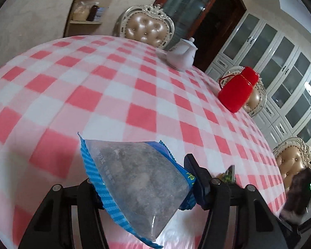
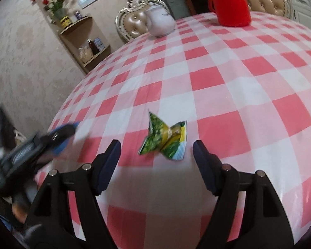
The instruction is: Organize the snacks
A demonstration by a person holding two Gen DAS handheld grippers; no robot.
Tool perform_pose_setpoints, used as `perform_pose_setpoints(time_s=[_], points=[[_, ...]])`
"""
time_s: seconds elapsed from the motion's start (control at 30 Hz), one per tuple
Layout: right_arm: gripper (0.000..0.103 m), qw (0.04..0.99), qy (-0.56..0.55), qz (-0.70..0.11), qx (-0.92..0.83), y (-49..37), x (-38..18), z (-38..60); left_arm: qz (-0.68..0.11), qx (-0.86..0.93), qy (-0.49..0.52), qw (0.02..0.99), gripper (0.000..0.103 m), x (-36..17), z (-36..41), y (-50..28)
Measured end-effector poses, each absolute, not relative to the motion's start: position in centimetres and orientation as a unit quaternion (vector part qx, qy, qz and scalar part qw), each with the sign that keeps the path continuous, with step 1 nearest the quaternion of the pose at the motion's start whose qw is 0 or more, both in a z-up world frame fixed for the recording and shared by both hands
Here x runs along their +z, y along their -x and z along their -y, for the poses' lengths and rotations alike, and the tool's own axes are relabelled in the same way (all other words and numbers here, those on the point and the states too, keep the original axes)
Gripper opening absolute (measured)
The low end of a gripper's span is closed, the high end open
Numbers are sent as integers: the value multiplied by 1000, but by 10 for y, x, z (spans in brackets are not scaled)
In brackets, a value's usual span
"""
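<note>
Two light, crinkly packets: left tongs [image 1: 142,183] clamp the blue-edged snack bag [image 1: 134,184] above the surface [image 1: 114,93], while right tongs [image 2: 156,155] gape around the green wrapper [image 2: 165,139], best pinched at its twisted waist.

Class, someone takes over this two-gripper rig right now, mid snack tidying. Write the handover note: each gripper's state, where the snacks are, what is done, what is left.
Left gripper: shut on the blue-edged clear snack bag, held above the checked tablecloth.
Right gripper: open, holding nothing; the green and yellow snack packet lies crumpled on the cloth just ahead of its fingers, not touched by them.
Done: one bag picked up; the packet lies loose on the table.
Left: set the blue bag with the packet, probably beside it. No tray or box for snacks is in view.
Far side: white teapot and red jug, both clear of the work.
</note>
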State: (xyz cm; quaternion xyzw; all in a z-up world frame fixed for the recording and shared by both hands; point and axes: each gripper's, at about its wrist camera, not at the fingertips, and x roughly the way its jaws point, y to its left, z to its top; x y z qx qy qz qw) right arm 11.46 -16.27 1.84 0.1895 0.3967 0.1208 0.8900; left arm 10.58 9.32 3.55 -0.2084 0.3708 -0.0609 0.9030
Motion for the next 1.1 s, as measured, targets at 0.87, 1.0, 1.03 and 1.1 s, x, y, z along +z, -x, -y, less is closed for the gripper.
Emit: perform_pose_setpoints(time_s=[0.87, 1.0, 1.03, 1.1], points=[[34, 862, -301, -368, 174, -25, 34, 168, -379, -76, 127, 913, 62, 35, -58, -95], [34, 863, -278, -370, 201, -25, 38, 151, -374, -38, 125, 918, 62, 32, -67, -73], [34, 863, -278, -371, 202, -26, 37, 151, -374, -24, 126, 919, 61, 29, -71, -64], [34, 862, -283, -371, 199, -27, 36, 155, -374, -13, 136, 917, 61, 27, -77, -54]])
